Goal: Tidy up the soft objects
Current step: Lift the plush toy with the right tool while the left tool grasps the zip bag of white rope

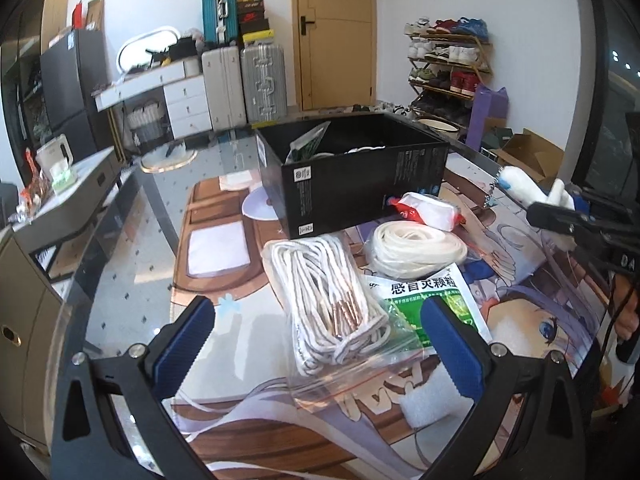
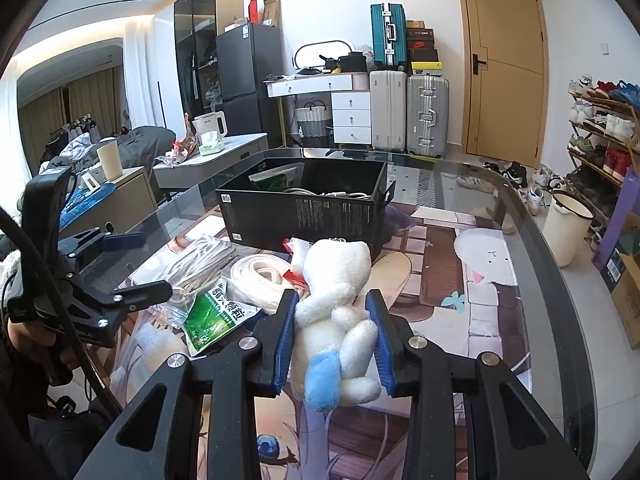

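Blue-padded and spread wide, the left gripper [image 1: 316,332] straddles the bagged white cord [image 1: 328,300] just before the black box [image 1: 352,176]. Right of it, the right gripper [image 2: 334,336] pinches the plush toy [image 2: 336,320], lifted before the box; its loosely held, squashy body could slip.

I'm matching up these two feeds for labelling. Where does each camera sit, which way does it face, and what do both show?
Left wrist: on the left gripper, open, facing the bag of rope and black box; the right gripper shows at the right edge.
Right wrist: on the right gripper, shut on the plush toy, facing the box; the left gripper shows at left.
Shared: box, rope, green packet, white strap, door.
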Demonstrator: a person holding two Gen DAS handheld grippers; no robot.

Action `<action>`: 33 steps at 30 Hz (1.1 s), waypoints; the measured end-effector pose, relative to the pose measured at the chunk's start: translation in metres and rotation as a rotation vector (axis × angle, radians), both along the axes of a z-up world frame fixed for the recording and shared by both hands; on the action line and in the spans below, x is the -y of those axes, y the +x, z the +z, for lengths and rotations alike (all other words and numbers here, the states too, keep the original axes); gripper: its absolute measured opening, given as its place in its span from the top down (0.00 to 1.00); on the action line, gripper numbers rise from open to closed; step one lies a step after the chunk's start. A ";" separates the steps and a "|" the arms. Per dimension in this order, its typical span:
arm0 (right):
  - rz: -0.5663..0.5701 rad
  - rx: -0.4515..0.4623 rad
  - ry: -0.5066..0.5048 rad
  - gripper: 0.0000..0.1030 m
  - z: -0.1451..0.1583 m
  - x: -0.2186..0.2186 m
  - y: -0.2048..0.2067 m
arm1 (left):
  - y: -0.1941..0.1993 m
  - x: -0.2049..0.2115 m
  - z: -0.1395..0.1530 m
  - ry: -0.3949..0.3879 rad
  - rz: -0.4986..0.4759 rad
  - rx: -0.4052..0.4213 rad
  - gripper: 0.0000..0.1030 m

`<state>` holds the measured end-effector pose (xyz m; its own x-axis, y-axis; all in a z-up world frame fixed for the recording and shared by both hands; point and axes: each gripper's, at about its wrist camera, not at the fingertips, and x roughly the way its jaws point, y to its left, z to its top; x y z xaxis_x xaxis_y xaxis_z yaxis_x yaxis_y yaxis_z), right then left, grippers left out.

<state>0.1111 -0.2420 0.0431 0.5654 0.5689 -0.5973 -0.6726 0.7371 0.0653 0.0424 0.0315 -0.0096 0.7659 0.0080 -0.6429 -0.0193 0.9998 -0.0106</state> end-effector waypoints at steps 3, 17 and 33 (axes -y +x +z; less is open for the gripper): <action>0.004 -0.001 -0.004 0.66 -0.001 -0.002 -0.001 | 0.008 -0.005 -0.004 -0.032 0.025 -0.038 0.00; 0.018 -0.002 -0.011 0.66 -0.004 -0.006 -0.002 | 0.034 -0.002 -0.017 -0.060 0.021 -0.142 0.30; 0.016 0.011 -0.003 0.66 0.000 -0.007 -0.001 | 0.018 -0.001 -0.007 -0.102 -0.036 -0.077 0.64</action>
<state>0.1099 -0.2354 0.0427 0.5628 0.5763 -0.5925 -0.6850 0.7264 0.0560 0.0600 0.0328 -0.0171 0.7132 -0.0867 -0.6956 0.0116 0.9936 -0.1120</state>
